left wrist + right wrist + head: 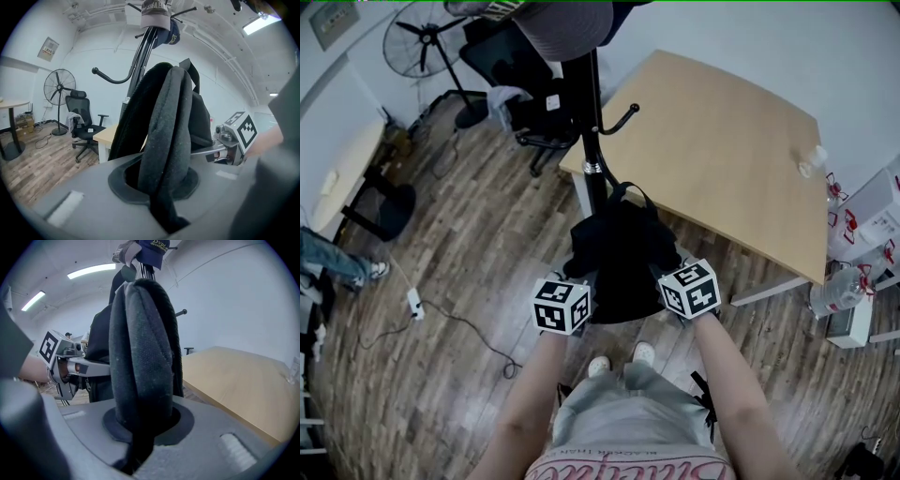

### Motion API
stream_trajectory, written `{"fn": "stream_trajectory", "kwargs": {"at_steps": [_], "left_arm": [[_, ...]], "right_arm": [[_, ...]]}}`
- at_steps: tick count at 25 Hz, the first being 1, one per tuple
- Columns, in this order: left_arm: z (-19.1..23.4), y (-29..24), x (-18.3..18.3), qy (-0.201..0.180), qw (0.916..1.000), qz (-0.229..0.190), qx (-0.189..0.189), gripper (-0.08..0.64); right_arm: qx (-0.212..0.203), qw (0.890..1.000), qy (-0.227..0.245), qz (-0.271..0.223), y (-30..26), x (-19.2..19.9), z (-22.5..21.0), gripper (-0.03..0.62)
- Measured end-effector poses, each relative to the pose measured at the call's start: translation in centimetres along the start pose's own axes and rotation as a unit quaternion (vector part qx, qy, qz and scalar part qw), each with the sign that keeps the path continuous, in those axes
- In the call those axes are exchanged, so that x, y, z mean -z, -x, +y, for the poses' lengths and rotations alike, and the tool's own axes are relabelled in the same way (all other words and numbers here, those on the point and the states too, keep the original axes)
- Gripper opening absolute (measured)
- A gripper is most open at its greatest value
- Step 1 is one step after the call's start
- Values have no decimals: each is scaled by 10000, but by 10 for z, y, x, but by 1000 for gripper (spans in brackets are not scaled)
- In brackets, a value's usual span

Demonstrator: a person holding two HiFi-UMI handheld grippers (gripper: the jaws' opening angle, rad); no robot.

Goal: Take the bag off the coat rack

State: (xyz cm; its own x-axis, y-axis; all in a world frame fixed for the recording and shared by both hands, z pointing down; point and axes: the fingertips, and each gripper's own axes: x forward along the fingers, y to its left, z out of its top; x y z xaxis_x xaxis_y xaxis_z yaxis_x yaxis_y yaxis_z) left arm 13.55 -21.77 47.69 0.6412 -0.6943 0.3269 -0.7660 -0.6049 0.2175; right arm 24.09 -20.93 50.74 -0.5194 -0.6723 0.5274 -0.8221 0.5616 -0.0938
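Fingers of my left gripper [161, 187] and right gripper [140, 427] pinch the black bag [619, 253] by its straps beside the coat rack [592, 122]; lifting it clear likely follows.
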Motion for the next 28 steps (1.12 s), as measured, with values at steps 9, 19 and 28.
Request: {"fn": "stream_trajectory", "kwargs": {"at_steps": [9, 19, 28], "left_arm": [[-30, -5, -18, -373, 9985, -11, 404, 58], [-70, -21, -38, -654, 9936, -113, 919, 58], [-100, -28, -74, -927, 9869, -413, 1255, 58]], "right_arm": [[485, 9983, -278, -158, 37, 0, -8, 38], [1053, 9933, -397, -248, 82, 0, -25, 37], [1565, 9858, -182, -580, 119, -22, -41, 35]]}}
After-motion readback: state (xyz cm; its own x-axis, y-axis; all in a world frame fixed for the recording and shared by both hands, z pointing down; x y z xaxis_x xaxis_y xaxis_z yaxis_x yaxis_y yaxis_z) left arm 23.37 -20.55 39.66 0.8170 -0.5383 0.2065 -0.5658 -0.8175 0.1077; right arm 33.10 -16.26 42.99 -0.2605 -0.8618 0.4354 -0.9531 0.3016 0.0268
